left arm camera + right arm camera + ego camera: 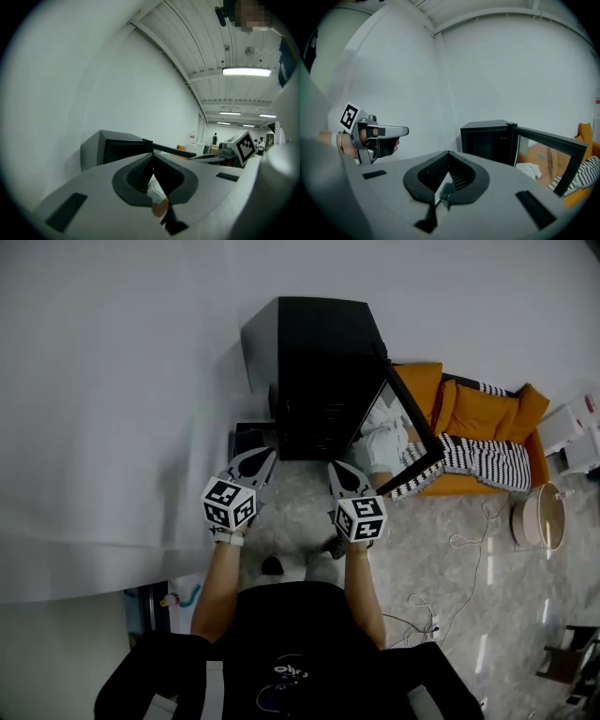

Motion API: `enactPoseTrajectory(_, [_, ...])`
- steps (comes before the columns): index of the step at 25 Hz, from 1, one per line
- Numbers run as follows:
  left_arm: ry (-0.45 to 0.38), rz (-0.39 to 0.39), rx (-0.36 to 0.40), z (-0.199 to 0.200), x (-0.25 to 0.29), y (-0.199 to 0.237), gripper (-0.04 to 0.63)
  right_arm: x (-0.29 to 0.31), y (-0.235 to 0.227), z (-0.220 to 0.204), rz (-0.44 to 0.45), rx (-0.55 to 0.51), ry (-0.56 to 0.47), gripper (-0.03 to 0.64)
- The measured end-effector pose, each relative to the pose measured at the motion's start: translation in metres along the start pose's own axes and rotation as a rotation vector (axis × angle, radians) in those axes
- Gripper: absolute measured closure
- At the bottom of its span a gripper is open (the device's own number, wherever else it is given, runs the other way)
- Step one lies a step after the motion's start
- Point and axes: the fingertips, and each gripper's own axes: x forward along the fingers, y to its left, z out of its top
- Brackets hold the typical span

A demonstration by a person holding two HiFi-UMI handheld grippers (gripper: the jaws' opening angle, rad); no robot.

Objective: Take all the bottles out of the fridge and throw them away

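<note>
Person: seen from above in a black top, with both forearms stretched forward and 1 gripper in each hand.
Left gripper [152, 155]: held at the left, roughly level and aimed at the fridge. Its 2 jaws are closed tip to tip with nothing between them. The marker cube sits at its near end, above a white wristband.
Right gripper [448, 152]: held just right of the left one, apart from it and at about the same height. Its jaws are pressed together and empty. It points at the open front of the fridge, short of it.
Floor [441, 559]: grey and marbled, with a thin white cable [469, 540] looping across it on the right.
Fridge [323, 362]: a small black cabinet on the floor beyond both grippers, its back to the wall and its front open toward the person.
Door [412, 442]: dark-framed glass, swung out to the right. A pale reflection shows in the pane.
Bottles: the inside of the fridge is dark in all 3 views, so I cannot tell where any bottle stands.
Sofa [483, 413]: orange, to the right of the fridge behind the open door, with a black-and-white striped blanket [478, 457] draped over its near edge.
Round tub [542, 517]: on the floor right of the sofa, pale-rimmed, well apart from the fridge.
Wall [112, 381]: plain white, filling the left and far side.
</note>
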Motion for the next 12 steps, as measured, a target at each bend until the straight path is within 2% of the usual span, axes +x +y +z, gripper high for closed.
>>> enactPoseTrajectory(6, [0.002, -0.017, 0.015, 0.0, 0.006, -0.012, 0.589, -0.008, -0.005, 0.001, 0.028, -0.007, -0.003, 0.609])
enactPoseTrajectory(12, [-0.013, 0.013, 0.024, 0.004, 0.029, -0.023, 0.589, -0.01, -0.033, 0.008, 0.069, -0.045, 0.011, 0.609])
